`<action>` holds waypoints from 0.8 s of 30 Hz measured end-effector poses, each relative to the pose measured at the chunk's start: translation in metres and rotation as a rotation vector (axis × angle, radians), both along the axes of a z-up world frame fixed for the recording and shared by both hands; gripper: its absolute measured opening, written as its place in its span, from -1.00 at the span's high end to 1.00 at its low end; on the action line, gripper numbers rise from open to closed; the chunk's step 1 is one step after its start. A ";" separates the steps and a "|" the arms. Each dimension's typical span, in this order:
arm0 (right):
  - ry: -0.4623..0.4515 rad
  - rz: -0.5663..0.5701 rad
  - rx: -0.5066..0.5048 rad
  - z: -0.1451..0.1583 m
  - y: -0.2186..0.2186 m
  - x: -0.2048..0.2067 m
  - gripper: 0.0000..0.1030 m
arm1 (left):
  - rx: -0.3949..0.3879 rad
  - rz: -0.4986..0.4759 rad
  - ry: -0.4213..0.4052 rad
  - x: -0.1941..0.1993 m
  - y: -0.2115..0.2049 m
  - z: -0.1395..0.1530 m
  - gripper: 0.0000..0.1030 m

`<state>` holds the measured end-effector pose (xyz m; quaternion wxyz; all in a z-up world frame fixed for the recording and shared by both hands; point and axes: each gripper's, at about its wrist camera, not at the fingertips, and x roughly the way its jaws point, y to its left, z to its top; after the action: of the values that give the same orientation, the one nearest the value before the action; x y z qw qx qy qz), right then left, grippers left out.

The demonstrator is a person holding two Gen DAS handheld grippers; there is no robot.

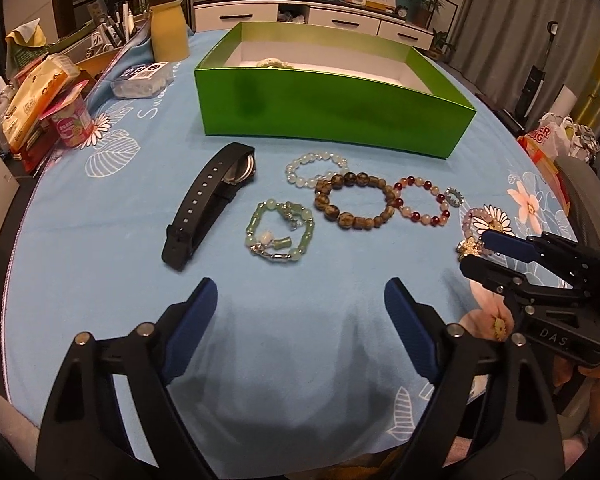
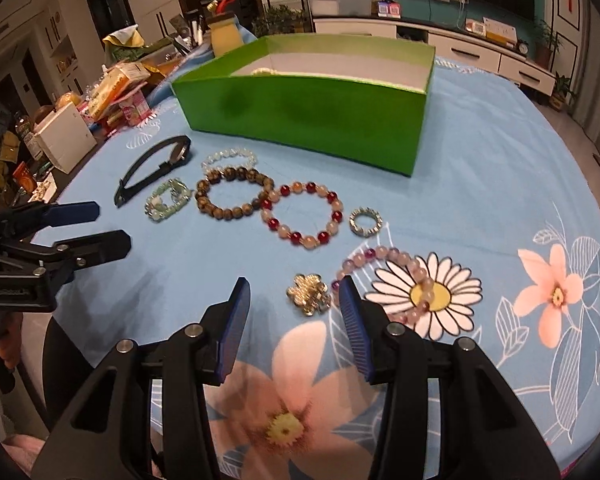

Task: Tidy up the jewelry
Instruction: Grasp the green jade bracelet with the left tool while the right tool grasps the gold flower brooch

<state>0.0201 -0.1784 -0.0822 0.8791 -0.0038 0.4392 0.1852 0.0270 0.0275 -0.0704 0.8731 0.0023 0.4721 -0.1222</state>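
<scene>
Jewelry lies on the blue floral cloth in front of a green box (image 1: pixel 332 112): a black watch (image 1: pixel 208 208), a green jade bracelet (image 1: pixel 280 232), a white bead bracelet (image 1: pixel 312 168), a brown bead bracelet (image 1: pixel 356 200), a red and pale bead bracelet (image 2: pixel 302 214), a silver ring (image 2: pixel 366 222), a pink bead bracelet (image 2: pixel 396 276) and a gold brooch (image 2: pixel 310 294). One pale piece lies inside the box (image 2: pixel 300 120). My left gripper (image 1: pixel 300 300) is open and empty, short of the jade bracelet. My right gripper (image 2: pixel 294 300) is open, its fingertips either side of the brooch.
Snack packets, a yoghurt cup (image 1: pixel 74 122) and a white carton (image 2: pixel 66 140) crowd the table's left edge. A yellow jug (image 1: pixel 168 28) and a clear plastic case (image 1: pixel 140 80) stand behind. A TV cabinet (image 1: pixel 340 20) lies beyond the table.
</scene>
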 end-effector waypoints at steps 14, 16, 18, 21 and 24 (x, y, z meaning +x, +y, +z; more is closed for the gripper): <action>-0.024 -0.002 -0.039 -0.012 0.009 0.010 0.46 | -0.046 -0.036 0.023 0.011 -0.004 -0.010 -0.16; -0.027 -0.006 -0.034 -0.012 0.009 0.013 0.48 | -0.063 -0.037 0.022 0.013 -0.002 -0.010 -0.13; -0.036 -0.005 -0.037 -0.012 0.010 0.015 0.52 | -0.065 -0.038 0.021 0.015 -0.001 -0.010 -0.06; -0.044 -0.007 -0.023 -0.012 0.011 0.017 0.54 | -0.062 -0.041 0.023 0.019 -0.002 -0.010 0.09; -0.054 -0.003 -0.002 -0.010 0.010 0.015 0.60 | -0.062 -0.045 0.022 0.024 -0.003 -0.010 0.25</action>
<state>0.0350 -0.1684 -0.0918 0.8910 -0.0088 0.4154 0.1832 0.0511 0.0240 -0.0804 0.8645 -0.0155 0.4774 -0.1565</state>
